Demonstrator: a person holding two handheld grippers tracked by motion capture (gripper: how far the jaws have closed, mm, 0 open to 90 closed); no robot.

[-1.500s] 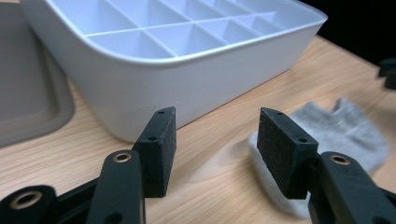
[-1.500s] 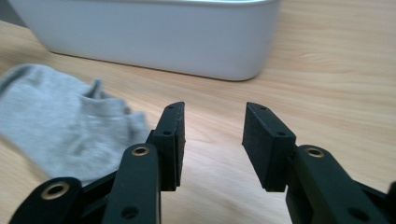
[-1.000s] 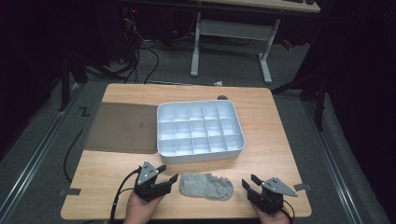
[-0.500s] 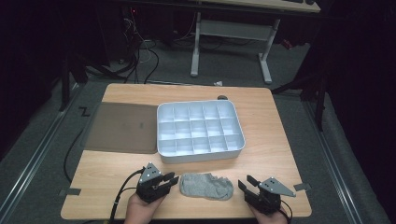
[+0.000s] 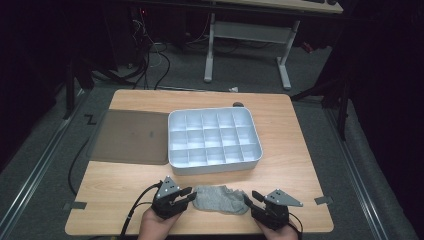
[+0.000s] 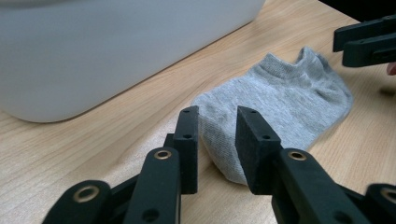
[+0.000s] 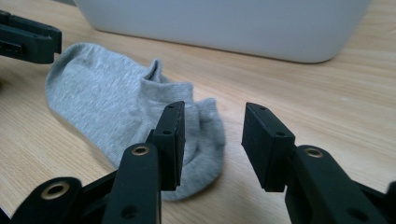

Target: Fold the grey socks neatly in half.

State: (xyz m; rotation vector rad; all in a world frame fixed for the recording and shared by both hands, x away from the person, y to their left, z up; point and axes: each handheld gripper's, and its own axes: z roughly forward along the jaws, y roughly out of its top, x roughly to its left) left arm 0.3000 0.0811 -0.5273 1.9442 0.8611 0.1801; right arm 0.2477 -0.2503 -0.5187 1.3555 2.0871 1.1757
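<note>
A grey ankle sock (image 5: 220,199) lies flat near the table's front edge, between my two grippers. My left gripper (image 5: 189,195) is at its toe end. In the left gripper view the jaws (image 6: 217,121) have just closed in a long way and then eased apart a little. They straddle the toe tip of the sock (image 6: 280,102), whose fabric stays smooth and unbunched. My right gripper (image 5: 251,196) is at the cuff end. Its jaws (image 7: 212,116) have been closing slowly and still stand well apart, with the edge of the sock (image 7: 102,98) under the left jaw.
A white tray of several compartments (image 5: 215,167) stands just behind the sock, its wall close in both gripper views. A brown flat mat (image 5: 130,135) lies left of it. The table's front edge runs right under both hands.
The left gripper's jaws went from wide apart to narrow around the sock's toe. The right gripper slid left, up to the sock's cuff end. The sock has not moved.
</note>
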